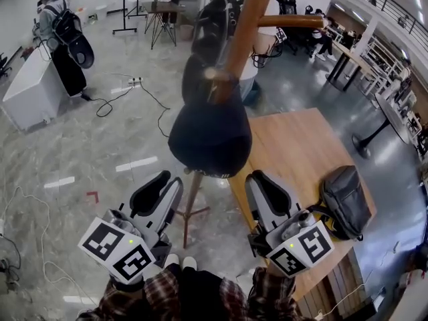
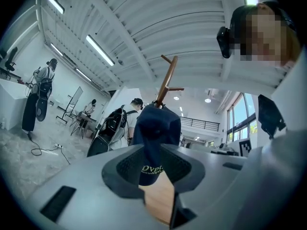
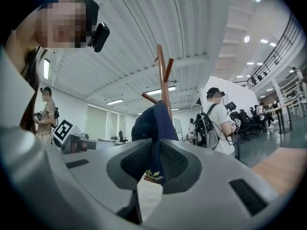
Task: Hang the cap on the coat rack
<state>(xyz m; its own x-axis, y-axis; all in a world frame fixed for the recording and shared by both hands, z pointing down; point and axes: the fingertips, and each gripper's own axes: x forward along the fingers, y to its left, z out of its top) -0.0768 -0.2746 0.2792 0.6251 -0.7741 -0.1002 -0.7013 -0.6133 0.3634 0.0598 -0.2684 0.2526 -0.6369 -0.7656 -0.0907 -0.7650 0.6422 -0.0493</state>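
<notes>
Ok, dark cap [image 1: 210, 136] hangs on a peg of the wooden coat rack [image 1: 247, 25], up against its pole. Left tool [image 1: 172, 180] and right tool [image 1: 258, 178] sit just below the cap's rim, one each side. Both are open w/ nothing gripped; cap shows thru each jaw gap. Bench [image 1: 301, 146] is behind the rack, and a backpack [image 1: 344, 202] lies at its right edge.

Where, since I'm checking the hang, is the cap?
Centre of the head view: the navy cap hangs on the coat rack, by the wooden table's left edge.
</notes>
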